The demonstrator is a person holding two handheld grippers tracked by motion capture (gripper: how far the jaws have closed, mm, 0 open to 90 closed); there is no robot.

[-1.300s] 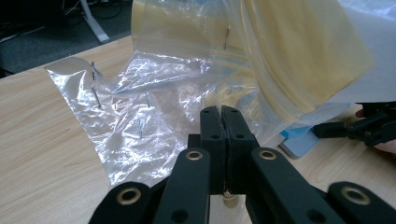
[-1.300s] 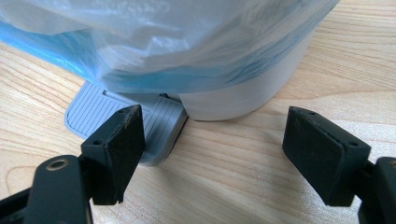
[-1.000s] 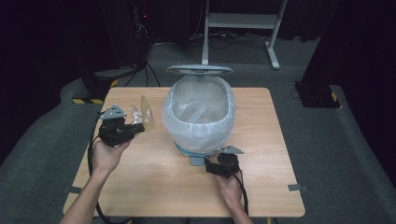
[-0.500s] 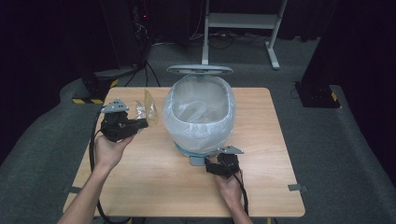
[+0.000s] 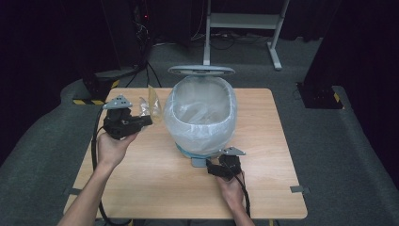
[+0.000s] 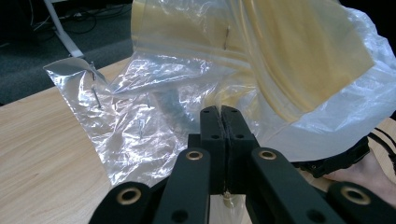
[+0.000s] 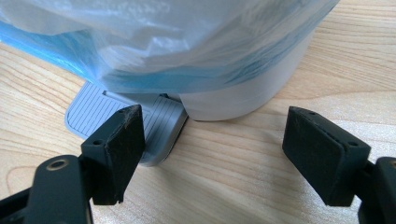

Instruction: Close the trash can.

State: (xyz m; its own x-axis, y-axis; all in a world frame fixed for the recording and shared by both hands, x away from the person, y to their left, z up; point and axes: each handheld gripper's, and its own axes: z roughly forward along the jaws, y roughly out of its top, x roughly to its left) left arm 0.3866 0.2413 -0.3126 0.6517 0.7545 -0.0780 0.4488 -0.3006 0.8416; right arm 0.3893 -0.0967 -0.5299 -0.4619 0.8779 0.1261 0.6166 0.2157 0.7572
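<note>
Clear crinkled plastic bag (image 6: 135, 112) with a yellowish tinted part is pinched in the left gripper (image 6: 222, 116) — black jaws pressed flat together on the film in the left gripper view, bag fanning out above and to both sides of the tips. In the high view the left gripper (image 5: 141, 121) sits over the left part of the light wooden table (image 5: 155, 188), held in the person's left hand (image 5: 112, 146), pointing toward the bin, the plastic bag (image 5: 150, 106) hanging at its tips just beside the bin's left wall, lifted off the tabletop as far as can be told. White oval pedal bin lined with a translucent white bag (image 5: 202, 115) stands mid-table, its grey lid (image 5: 201, 70) raised behind it. Right gripper (image 5: 214, 167) rests low at the bin's front base — jaws wide apart, nothing between them. In the right gripper view the grey ribbed foot pedal (image 7: 116, 121) lies just behind the left jaw's tip, the bin's white base and blue-tinged liner (image 7: 196, 60) beyond; right gripper (image 7: 219, 149) close to the tabletop, pads not touching pedal or bin. Right hand (image 5: 231, 186) behind it near the table's front edge.
</note>
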